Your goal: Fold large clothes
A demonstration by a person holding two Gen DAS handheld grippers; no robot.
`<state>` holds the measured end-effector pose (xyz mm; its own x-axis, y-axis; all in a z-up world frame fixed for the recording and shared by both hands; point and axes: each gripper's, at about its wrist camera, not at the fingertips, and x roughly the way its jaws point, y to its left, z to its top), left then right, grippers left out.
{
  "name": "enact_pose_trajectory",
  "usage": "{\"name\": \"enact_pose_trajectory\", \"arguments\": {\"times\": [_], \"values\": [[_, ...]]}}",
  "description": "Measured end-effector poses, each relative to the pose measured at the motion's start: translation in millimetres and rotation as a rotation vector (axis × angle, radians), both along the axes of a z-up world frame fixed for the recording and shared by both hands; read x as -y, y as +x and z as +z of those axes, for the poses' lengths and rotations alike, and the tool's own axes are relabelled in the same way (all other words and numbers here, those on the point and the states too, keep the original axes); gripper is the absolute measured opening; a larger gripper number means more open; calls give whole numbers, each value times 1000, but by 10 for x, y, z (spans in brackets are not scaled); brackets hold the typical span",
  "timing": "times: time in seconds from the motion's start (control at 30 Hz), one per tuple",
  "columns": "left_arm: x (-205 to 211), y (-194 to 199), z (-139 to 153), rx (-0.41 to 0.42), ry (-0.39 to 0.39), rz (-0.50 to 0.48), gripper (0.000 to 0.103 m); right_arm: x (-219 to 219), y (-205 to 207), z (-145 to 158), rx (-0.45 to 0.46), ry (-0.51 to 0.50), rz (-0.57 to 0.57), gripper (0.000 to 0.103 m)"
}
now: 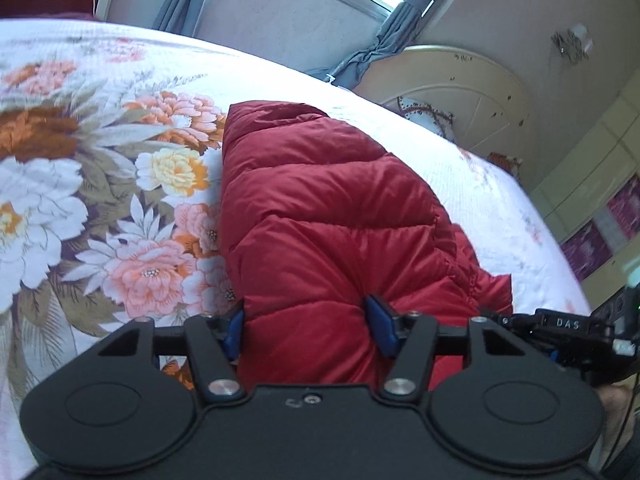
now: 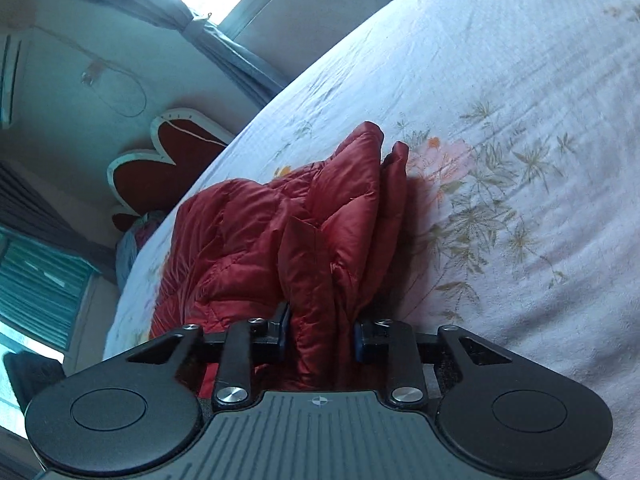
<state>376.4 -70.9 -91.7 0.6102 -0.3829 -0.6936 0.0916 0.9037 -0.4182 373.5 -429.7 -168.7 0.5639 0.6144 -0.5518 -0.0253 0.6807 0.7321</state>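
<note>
Both tools gripping a red puffer jacket on the flowered bed.

Left wrist view: the left tool (image 1: 310, 326) is clenched on a thick roll of the red puffer jacket (image 1: 320, 216), lying on the bed (image 1: 100, 160); the right tool (image 1: 568, 332) shows beside it. Right wrist view: the right tool (image 2: 321, 330) pinches a bunched fold of jacket (image 2: 280, 232); only here a heart-shaped headboard (image 2: 160, 168) appears beyond the jacket.
</note>
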Motion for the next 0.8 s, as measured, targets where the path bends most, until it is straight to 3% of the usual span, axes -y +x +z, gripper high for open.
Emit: {"name": "enact_pose_trajectory", "arguments": {"times": [0.23,0.4,0.8], "values": [[68,5,28,3,55,10,59,-129,37,32,-9,-23,5,28],[96,-39,85,30,76,5,53,-172,-16,124,19,-46,-7,24],[-122,-108,283,101,43,-94,47,-511,-242,428,90,-157,-58,21]]}}
